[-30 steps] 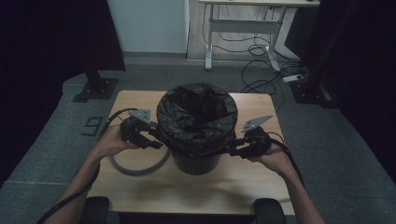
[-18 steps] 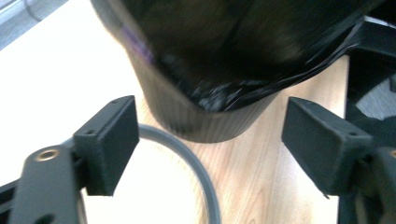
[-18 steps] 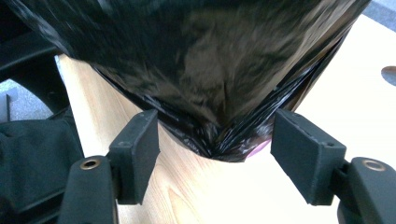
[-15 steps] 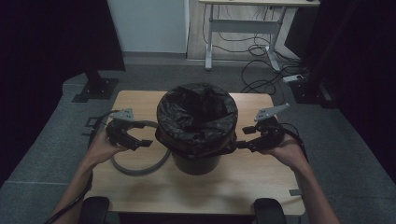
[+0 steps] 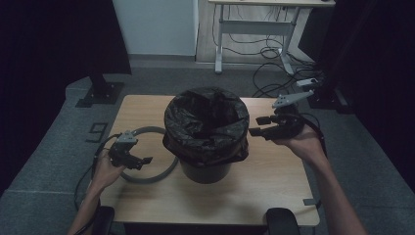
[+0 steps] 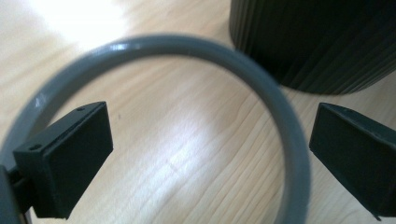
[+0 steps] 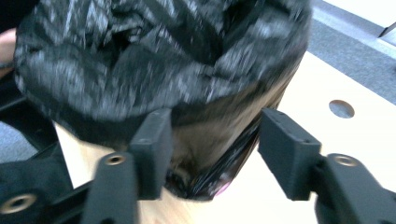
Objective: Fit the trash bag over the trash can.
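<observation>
The left gripper [image 5: 142, 160], jaws just spread wide and empty, hangs over the grey ring [image 6: 261, 74] on the desk [image 5: 274, 196] (presumably to lift it) — the right gripper [image 5: 258, 126], jaws half-closed on nothing, waits beside the bag-lined bin [image 5: 205, 127].

In the high view two bare forearms come in from the bottom of the frame, with no sleeves on them. The left gripper [image 5: 139, 161], at lower left, is black with a small grey three-cornered plate on top, and a black cable loops from it down toward the bottom edge. The right gripper [image 5: 258, 126], right of centre, is likewise black under a grey plate, with a black cable curling round the wrist. In the left gripper view its pads [image 6: 74, 154] are matt black rectangular blocks with small holes near the edges. In the right gripper view the black pads [image 7: 286, 149] sit on black arms fixed with brass-coloured screws.
</observation>
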Available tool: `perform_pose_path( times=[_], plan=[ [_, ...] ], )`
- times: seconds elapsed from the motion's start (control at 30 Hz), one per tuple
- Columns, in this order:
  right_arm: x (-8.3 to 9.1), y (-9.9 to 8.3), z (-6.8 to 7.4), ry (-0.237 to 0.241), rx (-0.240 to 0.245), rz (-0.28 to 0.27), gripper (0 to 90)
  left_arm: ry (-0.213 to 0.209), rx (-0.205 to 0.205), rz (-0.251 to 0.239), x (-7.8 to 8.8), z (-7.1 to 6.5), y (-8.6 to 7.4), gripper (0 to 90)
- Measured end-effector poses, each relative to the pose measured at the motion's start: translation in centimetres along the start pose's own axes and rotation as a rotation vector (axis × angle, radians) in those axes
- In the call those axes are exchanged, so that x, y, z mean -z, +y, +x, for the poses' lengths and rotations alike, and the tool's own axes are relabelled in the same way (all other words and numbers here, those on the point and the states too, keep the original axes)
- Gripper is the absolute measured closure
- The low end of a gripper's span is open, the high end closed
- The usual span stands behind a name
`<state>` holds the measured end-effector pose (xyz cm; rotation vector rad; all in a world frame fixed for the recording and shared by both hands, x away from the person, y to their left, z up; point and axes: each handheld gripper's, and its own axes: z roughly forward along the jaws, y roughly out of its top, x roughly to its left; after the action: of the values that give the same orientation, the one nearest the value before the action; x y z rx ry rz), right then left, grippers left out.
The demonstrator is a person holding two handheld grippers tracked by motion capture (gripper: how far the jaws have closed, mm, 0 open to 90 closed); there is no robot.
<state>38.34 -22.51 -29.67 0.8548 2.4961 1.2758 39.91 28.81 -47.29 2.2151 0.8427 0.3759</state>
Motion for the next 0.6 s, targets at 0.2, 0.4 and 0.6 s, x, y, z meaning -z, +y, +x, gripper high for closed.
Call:
perform_pose_path(
  times=[0.2, 0.4, 0.6],
  plan=[
    [-1.2, 3.1, -0.2, -0.029, -0.012, 0.013, 55.1, 0.037, 0.046, 0.004, -1.8, 0.7, -2.7, 0.0],
    [-3.9, 6.3, 0.1, -0.044, 0.036, 0.044, 51.7, 0.073, 0.061, 0.046, -3.2, 1.2, -4.4, 0.0],
    [-7.2, 9.4, 0.6, -0.077, 0.089, 0.08, 40.2, 0.075, 0.064, 0.064, -3.9, 1.2, -5.0, 0.0]
  ],
)
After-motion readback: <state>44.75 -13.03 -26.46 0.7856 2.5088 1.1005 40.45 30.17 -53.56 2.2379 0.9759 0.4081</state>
